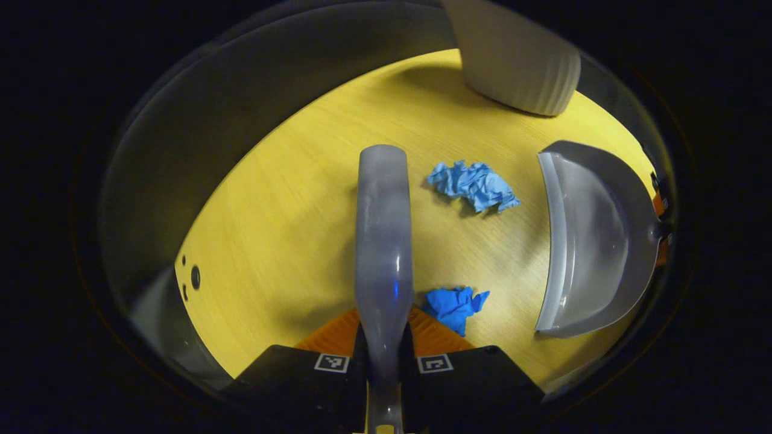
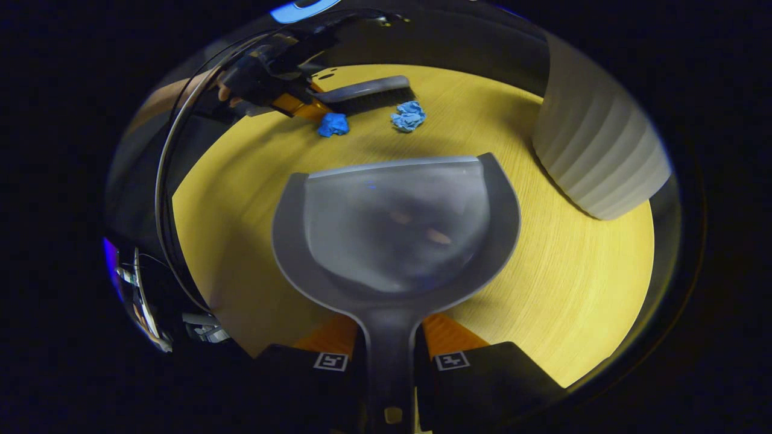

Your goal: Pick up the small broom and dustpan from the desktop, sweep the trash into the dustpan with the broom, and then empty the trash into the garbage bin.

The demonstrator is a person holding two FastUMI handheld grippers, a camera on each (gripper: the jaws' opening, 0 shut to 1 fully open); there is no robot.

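the desk (image 1: 289,229) is a yellow wood top, and most of what matters sits toward one side of it. the bin (image 1: 518,60) stands upright at the far edge, ribbed and pale — close enough, i judge, that the loaded pan need only be lifted and tipped over its rim.

the dustpan (image 2: 392,223) is next in size. its handle runs back between the fingers of the right gripper (image 2: 391,355), which are closed tight on it, so the pan juts straight ahead with its open lip facing the trash. in the left gripper view it lies at the right, mouth turned toward the paper, low to the desk; whether the lip touches the wood i cannot tell. it is empty.

the broom (image 1: 383,241) is gripped the same way by the left gripper (image 1: 383,361), both fingers pressed on its handle. from the right gripper view its bristles point down at the desk just behind the trash — placed so a stroke would push the paper toward the pan.

smallest are two crumpled blue paper wads: the lighter wad (image 1: 473,185) lies between broom and pan, the darker wad (image 1: 453,306) just beside the broom near the fingers. both are still on the desk, apart from each other; the sweep looks not yet done.
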